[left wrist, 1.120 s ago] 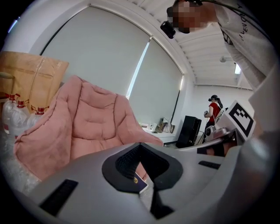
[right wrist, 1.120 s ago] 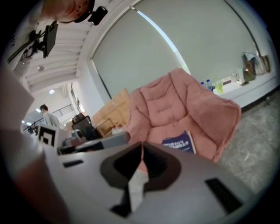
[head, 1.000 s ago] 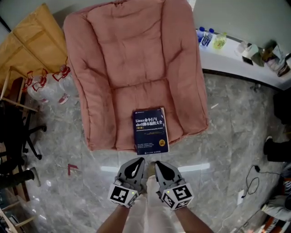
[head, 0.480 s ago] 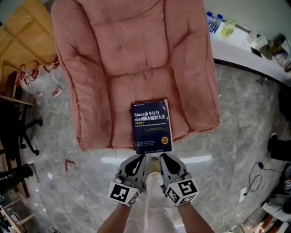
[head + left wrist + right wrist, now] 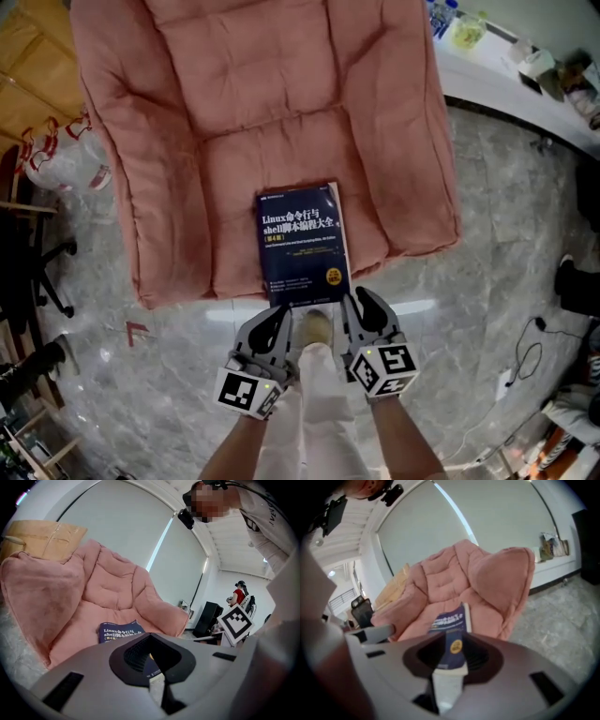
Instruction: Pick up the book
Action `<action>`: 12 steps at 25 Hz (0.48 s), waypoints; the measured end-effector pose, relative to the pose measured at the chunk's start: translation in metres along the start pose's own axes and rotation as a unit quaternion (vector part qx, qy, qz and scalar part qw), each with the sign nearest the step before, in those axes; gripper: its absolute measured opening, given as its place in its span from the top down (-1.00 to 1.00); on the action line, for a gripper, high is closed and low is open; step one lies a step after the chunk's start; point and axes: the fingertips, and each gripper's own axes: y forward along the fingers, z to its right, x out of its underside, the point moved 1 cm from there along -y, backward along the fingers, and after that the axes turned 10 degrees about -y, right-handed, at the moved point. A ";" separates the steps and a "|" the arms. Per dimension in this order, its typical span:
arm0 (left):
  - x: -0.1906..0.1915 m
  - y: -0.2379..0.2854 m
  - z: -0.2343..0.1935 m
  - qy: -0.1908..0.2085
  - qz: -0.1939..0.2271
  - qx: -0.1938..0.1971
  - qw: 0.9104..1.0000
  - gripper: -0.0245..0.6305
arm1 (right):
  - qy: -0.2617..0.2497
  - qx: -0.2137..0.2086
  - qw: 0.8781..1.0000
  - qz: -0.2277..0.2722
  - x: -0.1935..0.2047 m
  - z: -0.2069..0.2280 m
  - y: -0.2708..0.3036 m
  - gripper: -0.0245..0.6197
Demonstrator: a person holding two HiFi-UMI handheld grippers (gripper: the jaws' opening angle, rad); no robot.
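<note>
The book (image 5: 302, 242), dark blue with white lettering, is lying face up on the front part of the seat of a pink cushioned armchair (image 5: 281, 94), which is filling the upper middle of the head view. The book's near edge is reaching the front lip of the seat, just above the grey marble floor (image 5: 487, 234).

At the bottom centre of that view, the person is holding both tools side by side, pointing up the frame towards the book. A white trouser leg (image 5: 319, 412) and a shoe tip are showing between them.

The left tool (image 5: 284, 312) is hanging just below the book's lower left corner. In the left gripper view its tips (image 5: 150, 634) are meeting, gripping nothing, and the book (image 5: 117, 632) is lying beyond them.

The right tool (image 5: 354, 298) is sitting just beside the book's lower right corner. Its jaws have just been opening. In the right gripper view they (image 5: 452, 634) are standing slightly apart, with the book (image 5: 450, 618) showing through the gap and neither pad pressing on it.

A white worktop (image 5: 497, 84) is curving across the upper right corner.
</note>
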 end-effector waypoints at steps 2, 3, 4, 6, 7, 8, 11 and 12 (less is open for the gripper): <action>0.005 -0.001 0.000 0.001 -0.006 0.002 1.000 0.87 | 0.017 -0.003 1.000 -0.010 0.007 0.013 0.007 0.54; 0.008 -0.002 0.000 0.002 -0.009 0.002 1.000 0.87 | 0.027 -0.008 0.999 -0.015 0.010 0.017 0.010 0.47; 0.011 -0.003 -0.001 0.002 -0.010 0.000 1.000 0.87 | 0.038 -0.014 0.999 -0.021 0.013 0.020 0.014 0.41; 0.014 -0.003 -0.004 -0.002 -0.009 -0.008 1.000 0.87 | 0.059 -0.031 0.997 -0.032 0.021 0.022 0.021 0.33; 0.015 -0.003 -0.006 -0.006 -0.007 -0.013 1.000 0.87 | 0.066 -0.041 0.996 -0.037 0.025 0.021 0.025 0.32; 0.016 -0.002 -0.008 -0.010 -0.004 -0.016 1.000 0.87 | 0.069 -0.049 0.996 -0.043 0.028 0.020 0.029 0.30; 0.017 0.002 -0.007 -0.014 0.000 -0.016 1.000 0.87 | 0.067 -0.064 0.994 -0.061 0.038 0.021 0.042 0.25; 0.018 0.003 -0.006 -0.014 0.000 -0.014 1.000 0.87 | 0.070 -0.071 0.993 -0.067 0.041 0.021 0.046 0.24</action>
